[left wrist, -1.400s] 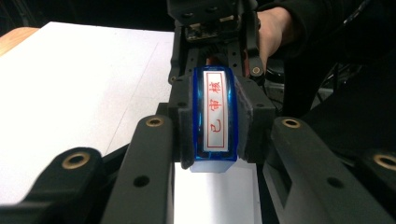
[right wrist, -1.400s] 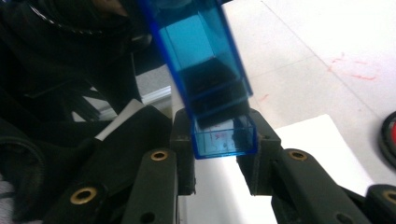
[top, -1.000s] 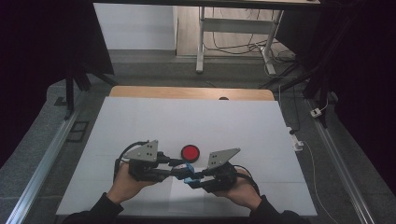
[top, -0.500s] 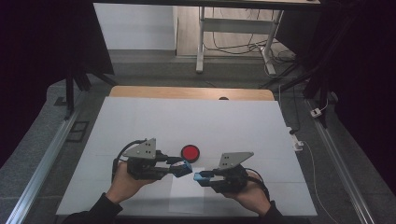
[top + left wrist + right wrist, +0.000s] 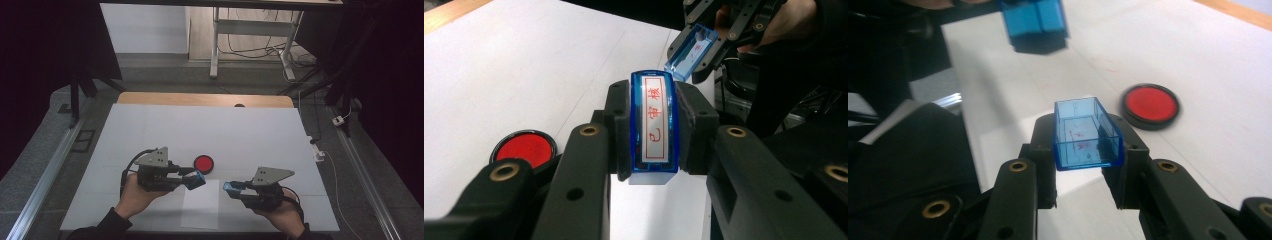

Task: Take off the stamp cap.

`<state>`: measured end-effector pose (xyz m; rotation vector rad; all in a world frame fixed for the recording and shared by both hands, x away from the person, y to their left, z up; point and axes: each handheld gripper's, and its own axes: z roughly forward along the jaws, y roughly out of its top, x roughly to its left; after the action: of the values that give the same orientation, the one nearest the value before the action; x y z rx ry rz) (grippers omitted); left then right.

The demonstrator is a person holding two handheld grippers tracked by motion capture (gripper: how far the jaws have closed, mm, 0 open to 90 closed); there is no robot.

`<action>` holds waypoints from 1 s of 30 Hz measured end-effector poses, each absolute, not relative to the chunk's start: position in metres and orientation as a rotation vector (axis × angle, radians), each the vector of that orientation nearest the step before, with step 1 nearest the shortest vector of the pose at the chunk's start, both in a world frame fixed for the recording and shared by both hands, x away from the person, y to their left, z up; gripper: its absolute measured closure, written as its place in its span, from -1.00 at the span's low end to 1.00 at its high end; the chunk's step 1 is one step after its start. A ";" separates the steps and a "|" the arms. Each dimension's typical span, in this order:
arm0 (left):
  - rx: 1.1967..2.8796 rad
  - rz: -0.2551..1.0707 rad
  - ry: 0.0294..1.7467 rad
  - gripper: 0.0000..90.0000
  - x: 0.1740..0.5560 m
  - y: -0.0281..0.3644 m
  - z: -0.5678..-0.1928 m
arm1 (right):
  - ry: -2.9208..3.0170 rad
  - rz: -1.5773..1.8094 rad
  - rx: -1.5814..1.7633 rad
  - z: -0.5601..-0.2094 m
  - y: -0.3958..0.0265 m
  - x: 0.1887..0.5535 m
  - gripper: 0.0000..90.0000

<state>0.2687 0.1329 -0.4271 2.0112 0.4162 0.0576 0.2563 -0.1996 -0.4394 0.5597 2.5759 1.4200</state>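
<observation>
My left gripper point(image 5: 194, 179) is shut on a blue stamp point(image 5: 653, 127), whose white face with red characters points out between the jaws. My right gripper point(image 5: 235, 188) is shut on the stamp's clear blue cap point(image 5: 1085, 134), held with its hollow side up and red ink smears inside. A gap separates the stamp point(image 5: 197, 179) from the cap point(image 5: 230, 187) above the table. In the left gripper view the cap point(image 5: 691, 52) hangs ahead at upper right. A round red ink pad point(image 5: 204, 163) lies just behind the left gripper's tip.
A white sheet of paper point(image 5: 201, 202) lies on the white tabletop point(image 5: 200, 125) under the gap between the grippers. The ink pad point(image 5: 1150, 106) sits right of the cap in the right gripper view. Metal rails run along both table sides.
The right gripper has drawn away to the right with the cap, opening a gap from the stamp. The left gripper has stayed put.
</observation>
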 end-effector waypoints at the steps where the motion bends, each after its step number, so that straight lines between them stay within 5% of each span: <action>1: 2.011 0.063 0.427 0.56 0.269 0.133 -0.427 | 2.561 1.425 0.576 -0.439 -0.202 0.256 0.52; 30: 2.037 0.135 0.495 0.55 0.272 0.135 -0.428 | 2.399 1.298 0.817 -0.441 -0.283 0.230 0.52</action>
<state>0.2719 0.1351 -0.4278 2.0372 0.4950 0.1352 0.2297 -0.2825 -0.4410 0.8172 2.3987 1.2981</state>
